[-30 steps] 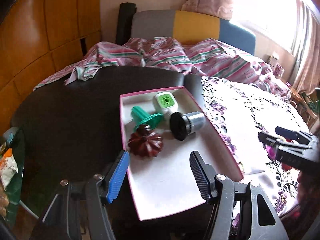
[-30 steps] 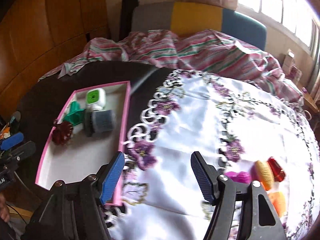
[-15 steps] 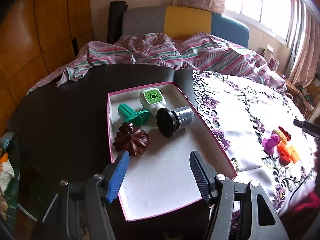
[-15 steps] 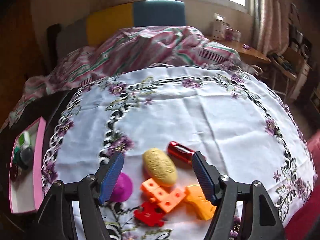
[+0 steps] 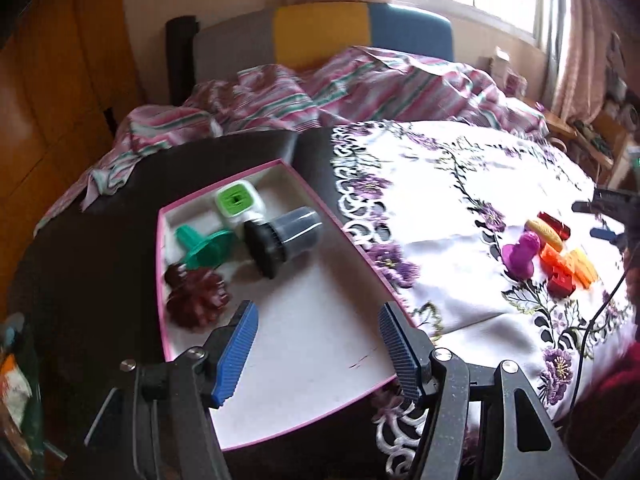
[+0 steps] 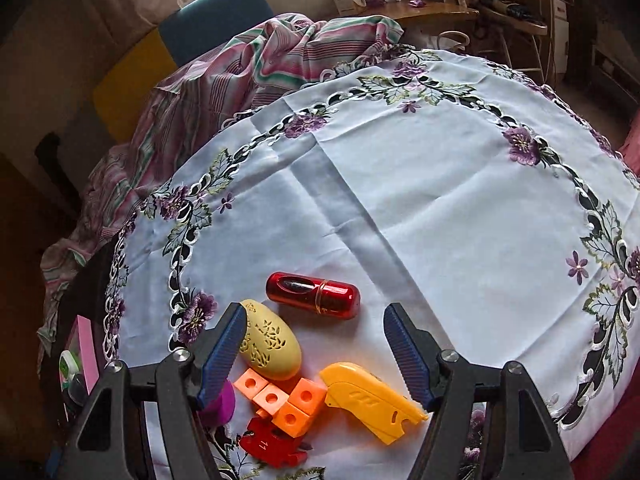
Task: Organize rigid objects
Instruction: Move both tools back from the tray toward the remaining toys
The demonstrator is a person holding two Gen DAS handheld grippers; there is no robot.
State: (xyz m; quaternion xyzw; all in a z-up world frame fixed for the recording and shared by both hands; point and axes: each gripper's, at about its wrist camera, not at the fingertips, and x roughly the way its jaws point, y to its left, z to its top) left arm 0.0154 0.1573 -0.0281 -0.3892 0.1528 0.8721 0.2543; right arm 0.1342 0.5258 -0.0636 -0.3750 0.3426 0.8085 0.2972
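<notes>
A pink-rimmed white tray (image 5: 280, 360) on the dark table holds a green-and-white gadget (image 5: 238, 202), a green plastic piece (image 5: 204, 246), a black-and-grey cylinder (image 5: 286, 240) and a dark red flower-shaped piece (image 5: 196, 300). My left gripper (image 5: 316, 344) is open and empty above the tray's near half. My right gripper (image 6: 316, 354) is open and empty over a cluster on the white cloth: a red capsule (image 6: 314, 290), a yellow perforated oval (image 6: 270, 346), orange blocks (image 6: 286, 400), a yellow cutter-like piece (image 6: 370, 400), a red puzzle piece (image 6: 272, 446) and a purple piece (image 6: 220, 402).
A white embroidered tablecloth (image 6: 400, 184) covers the right part of the table. A striped blanket (image 5: 320, 92) lies at the back against a grey, yellow and blue chair (image 5: 320, 28). The cluster also shows at the right in the left wrist view (image 5: 552, 248).
My right gripper swung right from beside the tray to above the toy cluster and came closer to it. My left gripper turned slightly right over the tray. Both stayed open.
</notes>
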